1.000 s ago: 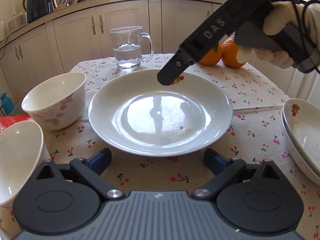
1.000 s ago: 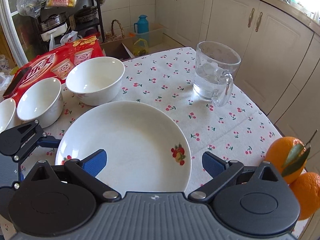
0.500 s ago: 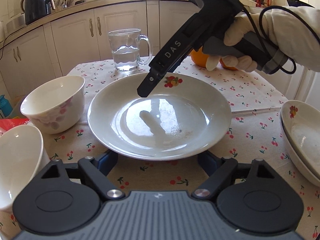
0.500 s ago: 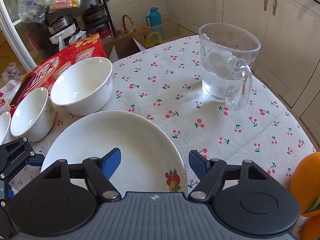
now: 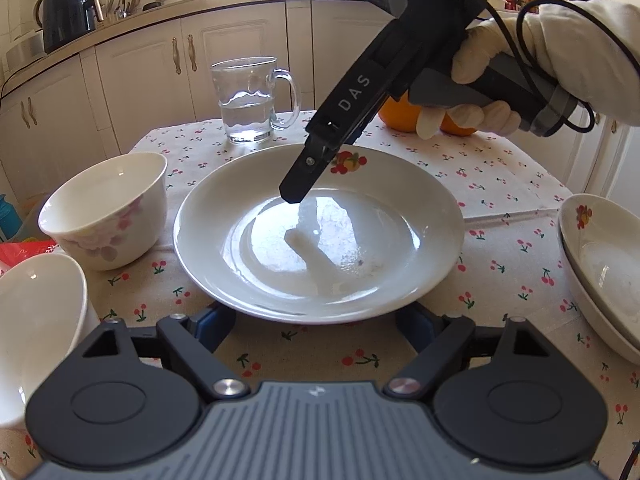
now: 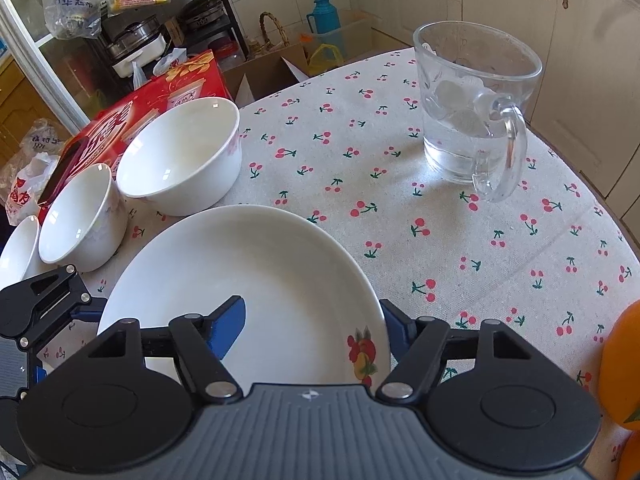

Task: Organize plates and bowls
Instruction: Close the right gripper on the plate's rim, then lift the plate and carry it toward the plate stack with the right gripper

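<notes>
A wide white plate [image 5: 320, 240] with a fruit print lies mid-table; it also shows in the right wrist view [image 6: 256, 280]. My left gripper [image 5: 316, 326] is open, its fingers under the plate's near rim on either side. My right gripper [image 6: 314, 320] is open and straddles the far rim, one finger [image 6: 228, 320] over the plate, the other outside; in the left wrist view its finger [image 5: 300, 184] hangs just above the plate. Three white bowls [image 6: 180, 156] [image 6: 80, 216] [image 6: 16, 248] stand left. Stacked plates [image 5: 600, 272] sit right.
A glass mug of water [image 6: 472, 112] stands at the far side of the cherry-print tablecloth [image 6: 440, 260]. Oranges [image 5: 404, 114] lie behind the right hand. A red box [image 6: 120, 120] lies at the table's left edge. Cabinets [image 5: 140, 80] stand behind.
My right gripper has come down and in over the plate's far rim. My left gripper has slid forward until its fingers went under the near rim.
</notes>
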